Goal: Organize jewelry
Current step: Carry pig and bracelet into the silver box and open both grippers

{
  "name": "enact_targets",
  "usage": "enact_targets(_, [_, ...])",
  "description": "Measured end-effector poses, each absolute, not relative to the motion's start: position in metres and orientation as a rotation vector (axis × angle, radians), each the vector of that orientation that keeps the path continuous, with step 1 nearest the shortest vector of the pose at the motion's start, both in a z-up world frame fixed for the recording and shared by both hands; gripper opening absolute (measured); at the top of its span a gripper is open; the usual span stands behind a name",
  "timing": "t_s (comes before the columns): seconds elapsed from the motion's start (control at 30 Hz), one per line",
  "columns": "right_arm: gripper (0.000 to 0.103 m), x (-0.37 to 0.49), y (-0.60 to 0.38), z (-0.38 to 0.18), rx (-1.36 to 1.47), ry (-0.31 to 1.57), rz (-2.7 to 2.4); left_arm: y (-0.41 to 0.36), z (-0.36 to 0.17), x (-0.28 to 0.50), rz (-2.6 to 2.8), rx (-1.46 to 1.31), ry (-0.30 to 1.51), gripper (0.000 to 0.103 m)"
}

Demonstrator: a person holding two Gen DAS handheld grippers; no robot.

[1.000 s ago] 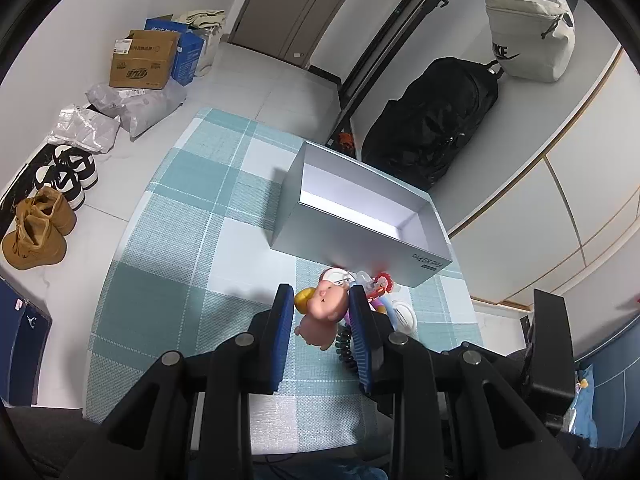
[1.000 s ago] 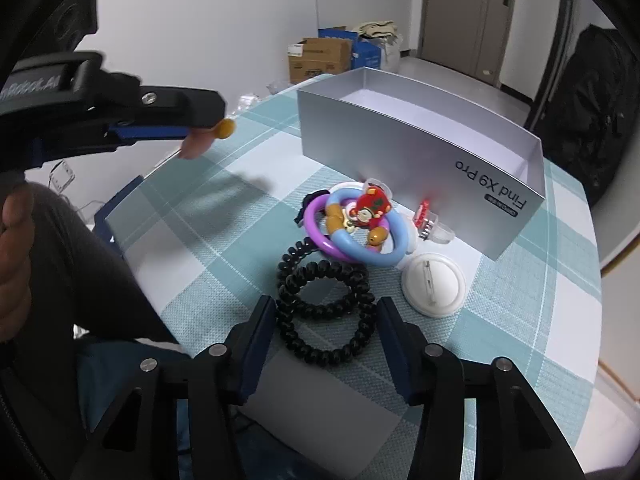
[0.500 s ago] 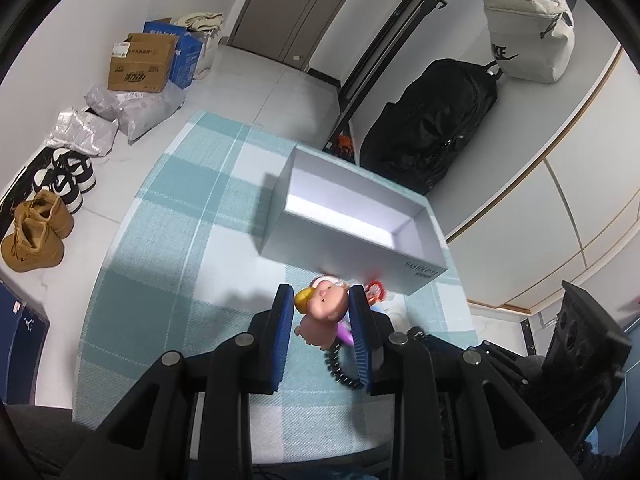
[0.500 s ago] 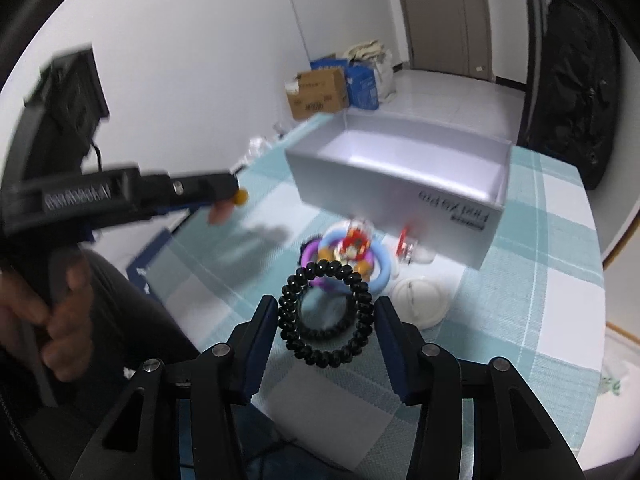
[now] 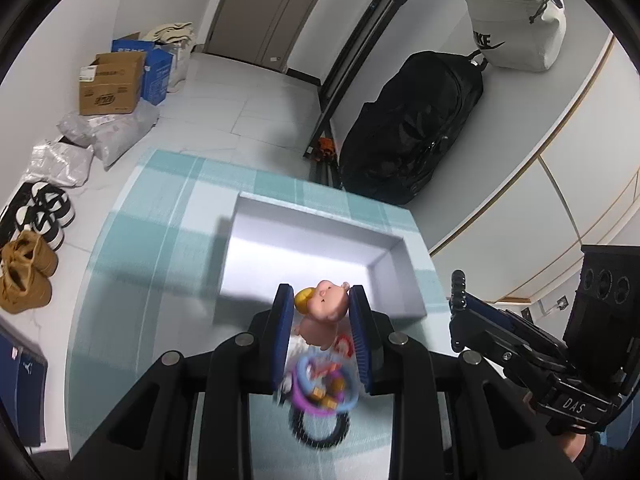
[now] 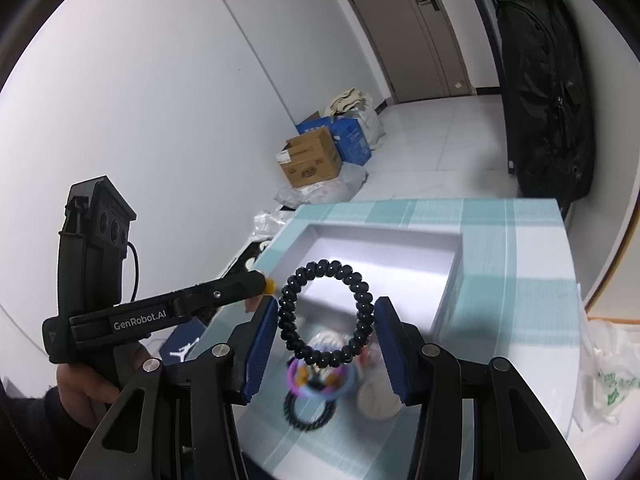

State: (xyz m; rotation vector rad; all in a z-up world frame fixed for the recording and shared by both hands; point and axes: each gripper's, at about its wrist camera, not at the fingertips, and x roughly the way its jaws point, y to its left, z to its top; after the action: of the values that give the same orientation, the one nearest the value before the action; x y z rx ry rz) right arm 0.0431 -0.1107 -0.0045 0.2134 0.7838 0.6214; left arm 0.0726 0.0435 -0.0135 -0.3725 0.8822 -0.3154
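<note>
My left gripper (image 5: 322, 312) is shut on a small pink pig figure (image 5: 326, 310) with a yellow piece, held over the near edge of the open grey box (image 5: 316, 240). In the air in front of the box (image 6: 384, 252), my right gripper (image 6: 326, 320) is shut on a black beaded bracelet (image 6: 326, 312), which stands upright as a ring between the blue pads. Below both grippers, on the checked cloth, lie purple and blue rings (image 5: 324, 390) with small charms, a black coil band (image 6: 308, 412) and a white round lid (image 6: 378, 398). The left gripper (image 6: 264, 282) also shows at the left of the right wrist view.
The table with the teal checked cloth (image 5: 152, 240) ends close behind the box. On the floor stand cardboard boxes (image 5: 110, 84), shoes (image 5: 28, 268) and plastic bags. A black bag (image 5: 404, 128) leans on the wall at the right. A hand (image 6: 84, 388) holds the left gripper's handle.
Both grippers rose and moved toward the box. The right gripper lifted the black bracelet off the cloth and rolled. The pig figure now hangs over the box's near edge.
</note>
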Motion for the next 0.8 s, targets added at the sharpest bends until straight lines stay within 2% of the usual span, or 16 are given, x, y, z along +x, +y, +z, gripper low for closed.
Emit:
enact_targets(0.37, [0.048,0.107,-0.104,-0.018,0.226,0.838,0.635,0.041,-0.031,0.128,-0.312,-0.359,0.955,0.023])
enact_targets(0.8, [0.05,0.137,-0.106,-0.048,0.302,0.911,0.639,0.032,-0.046,0.144,-0.385,-0.347,1.02,0.023])
